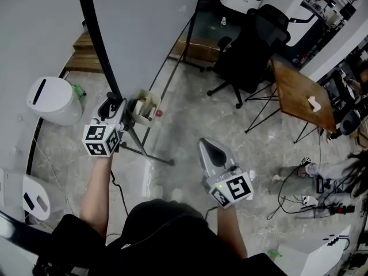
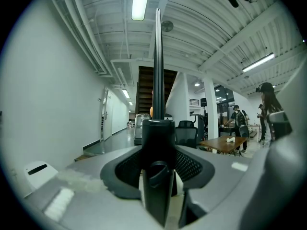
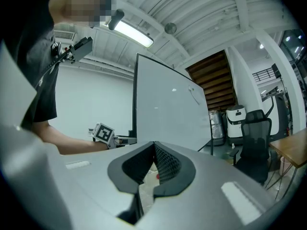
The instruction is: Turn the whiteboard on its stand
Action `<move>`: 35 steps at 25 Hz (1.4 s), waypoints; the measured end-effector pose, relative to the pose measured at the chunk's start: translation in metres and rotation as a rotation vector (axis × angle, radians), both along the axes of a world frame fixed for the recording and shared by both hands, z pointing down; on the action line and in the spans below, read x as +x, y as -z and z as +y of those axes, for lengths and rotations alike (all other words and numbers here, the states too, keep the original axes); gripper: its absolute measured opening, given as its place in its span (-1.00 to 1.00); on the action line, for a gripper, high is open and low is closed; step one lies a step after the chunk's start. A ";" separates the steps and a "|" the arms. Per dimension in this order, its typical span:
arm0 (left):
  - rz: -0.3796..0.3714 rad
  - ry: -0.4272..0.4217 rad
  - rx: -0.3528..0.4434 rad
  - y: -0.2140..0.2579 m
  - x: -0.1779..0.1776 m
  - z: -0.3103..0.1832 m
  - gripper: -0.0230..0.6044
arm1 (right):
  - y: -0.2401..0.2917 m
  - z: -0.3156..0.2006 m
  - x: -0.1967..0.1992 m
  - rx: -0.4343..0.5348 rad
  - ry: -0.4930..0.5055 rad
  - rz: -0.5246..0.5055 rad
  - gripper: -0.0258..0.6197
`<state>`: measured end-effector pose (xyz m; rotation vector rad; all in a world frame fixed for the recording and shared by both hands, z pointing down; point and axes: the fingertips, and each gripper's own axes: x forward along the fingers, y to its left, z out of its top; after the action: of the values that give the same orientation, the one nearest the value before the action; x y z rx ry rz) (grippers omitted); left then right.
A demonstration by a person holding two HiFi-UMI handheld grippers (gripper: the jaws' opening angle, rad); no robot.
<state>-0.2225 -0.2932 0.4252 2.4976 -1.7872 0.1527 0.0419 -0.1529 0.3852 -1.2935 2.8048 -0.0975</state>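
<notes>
The whiteboard [image 1: 144, 22] is a large pale panel in a black frame, on a thin-legged stand [image 1: 146, 151]. My left gripper [image 1: 117, 106] is shut on the black edge of the whiteboard frame [image 1: 100, 45] near its lower end. In the left gripper view the frame edge [image 2: 158, 71] rises straight up from between the jaws of the left gripper [image 2: 158, 143], and the panel is seen edge-on. My right gripper [image 1: 207, 145] hangs apart from the board, lower right, shut and holding nothing. The right gripper [image 3: 154, 145] faces the whiteboard's face [image 3: 165, 109].
A white bin [image 1: 54, 99] stands left of the board. A small holder [image 1: 146, 105] with a red object sits on the stand. A black office chair [image 1: 253, 50] and a wooden table [image 1: 302, 94] are to the right. Cables [image 1: 293, 203] and a seated person's legs [image 1: 313, 171] lie far right.
</notes>
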 end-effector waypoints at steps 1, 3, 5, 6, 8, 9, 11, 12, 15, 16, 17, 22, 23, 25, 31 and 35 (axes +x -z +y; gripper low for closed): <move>-0.001 -0.002 -0.001 0.000 -0.001 0.002 -0.30 | -0.001 0.000 -0.001 -0.001 0.002 0.000 -0.89; -0.004 -0.006 -0.004 0.000 -0.003 0.007 -0.30 | -0.001 -0.001 -0.002 -0.001 0.006 -0.001 -0.89; -0.006 -0.009 -0.005 0.000 -0.003 0.011 -0.30 | -0.001 -0.002 -0.002 0.000 0.010 -0.003 -0.89; -0.008 -0.011 -0.006 0.001 -0.003 0.014 -0.30 | 0.000 -0.003 -0.002 0.000 0.013 -0.005 -0.89; -0.011 -0.015 -0.011 0.000 -0.006 0.020 -0.30 | -0.001 -0.003 -0.005 -0.001 0.019 -0.005 -0.89; -0.013 -0.016 -0.014 -0.001 -0.007 0.023 -0.30 | -0.002 -0.003 -0.006 -0.002 0.021 -0.004 -0.89; -0.017 -0.018 -0.017 -0.002 -0.010 0.027 -0.29 | -0.003 -0.005 -0.006 -0.002 0.023 -0.002 -0.89; -0.019 -0.018 -0.018 -0.001 -0.011 0.029 -0.29 | -0.002 -0.007 -0.005 -0.003 0.024 -0.002 -0.89; -0.023 -0.024 -0.021 0.000 -0.011 0.030 -0.29 | -0.001 -0.012 -0.001 -0.005 0.023 -0.005 -0.89; -0.025 -0.028 -0.022 0.000 -0.011 0.030 -0.29 | -0.002 -0.013 0.000 -0.006 0.024 -0.006 -0.89; -0.026 -0.030 -0.022 0.000 -0.011 0.030 -0.29 | -0.002 -0.014 0.001 -0.005 0.025 -0.007 -0.89; -0.024 -0.012 -0.003 -0.001 -0.011 0.031 -0.28 | -0.001 -0.012 0.002 0.003 0.032 -0.016 -0.89; -0.023 -0.008 0.001 -0.001 -0.012 0.032 -0.28 | -0.001 -0.011 0.002 0.005 0.032 -0.018 -0.89; -0.022 -0.001 0.004 -0.001 -0.012 0.032 -0.28 | -0.001 -0.009 0.004 0.006 0.032 -0.021 -0.89; 0.005 0.041 0.009 0.000 -0.015 0.030 -0.27 | -0.001 -0.007 0.009 0.007 0.032 -0.028 -0.89; 0.010 0.071 0.030 0.007 -0.019 0.040 -0.19 | -0.002 -0.002 0.013 0.009 0.031 -0.033 -0.89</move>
<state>-0.2413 -0.2532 0.4179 2.4461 -1.8850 0.1104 0.0552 -0.1553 0.3871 -1.2346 2.7946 -0.1064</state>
